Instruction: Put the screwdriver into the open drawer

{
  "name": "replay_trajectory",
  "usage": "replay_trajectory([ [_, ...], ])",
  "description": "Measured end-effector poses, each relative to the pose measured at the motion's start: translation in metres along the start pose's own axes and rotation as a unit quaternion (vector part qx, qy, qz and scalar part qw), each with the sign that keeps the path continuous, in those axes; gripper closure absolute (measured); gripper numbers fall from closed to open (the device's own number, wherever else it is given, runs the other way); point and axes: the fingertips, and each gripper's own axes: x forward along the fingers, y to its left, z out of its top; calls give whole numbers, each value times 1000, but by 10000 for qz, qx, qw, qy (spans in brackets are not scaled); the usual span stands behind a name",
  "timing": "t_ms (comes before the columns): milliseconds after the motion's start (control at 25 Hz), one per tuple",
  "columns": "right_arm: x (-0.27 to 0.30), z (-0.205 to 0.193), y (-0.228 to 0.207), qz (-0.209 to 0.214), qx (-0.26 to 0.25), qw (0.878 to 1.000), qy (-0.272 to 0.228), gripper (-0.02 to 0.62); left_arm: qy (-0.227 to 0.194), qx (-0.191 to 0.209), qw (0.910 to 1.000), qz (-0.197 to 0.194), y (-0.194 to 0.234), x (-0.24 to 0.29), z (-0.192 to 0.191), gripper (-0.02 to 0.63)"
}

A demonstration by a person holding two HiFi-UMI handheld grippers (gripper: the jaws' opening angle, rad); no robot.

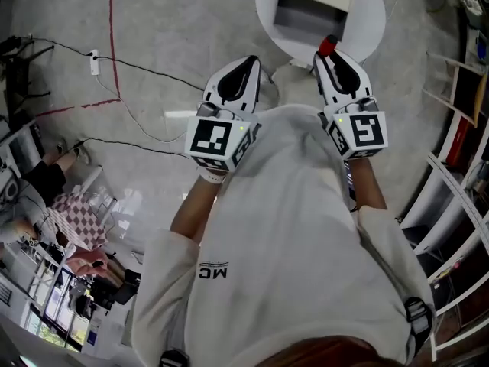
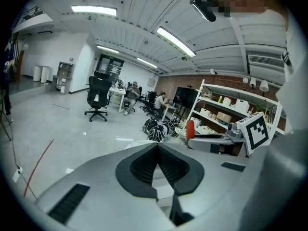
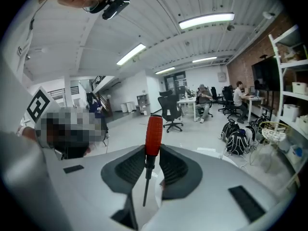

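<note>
My right gripper (image 1: 328,54) is shut on the screwdriver (image 3: 153,134). Its red handle (image 1: 327,46) sticks out past the jaw tips, and the thin dark shaft runs back between the pads (image 3: 132,167) in the right gripper view. My left gripper (image 1: 250,63) is shut with nothing in it; in the left gripper view (image 2: 157,146) its pads meet at the tips. Both grippers are raised side by side in front of my chest. Beyond them a small white drawer unit (image 1: 312,6) with its drawer pulled open stands on a round white table (image 1: 370,29).
Black cables and a white power strip (image 1: 95,62) lie on the grey floor at left, beside a red tape line (image 1: 112,29). Metal shelving (image 1: 458,167) lines the right side. Seated people (image 1: 61,205) are at lower left. Office chairs (image 2: 98,97) and backpacks (image 2: 156,129) stand farther off.
</note>
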Motion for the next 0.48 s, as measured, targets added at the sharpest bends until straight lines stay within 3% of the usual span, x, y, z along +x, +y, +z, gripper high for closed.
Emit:
replay_trajectory([
  [280, 31, -4, -43, -280, 1148, 9928, -211, 449, 265, 324, 9987, -288, -4, 44, 0, 597],
  [480, 45, -25, -78, -489, 2416, 9684, -386, 450, 498, 374, 9972, -413, -11, 66, -13, 597],
])
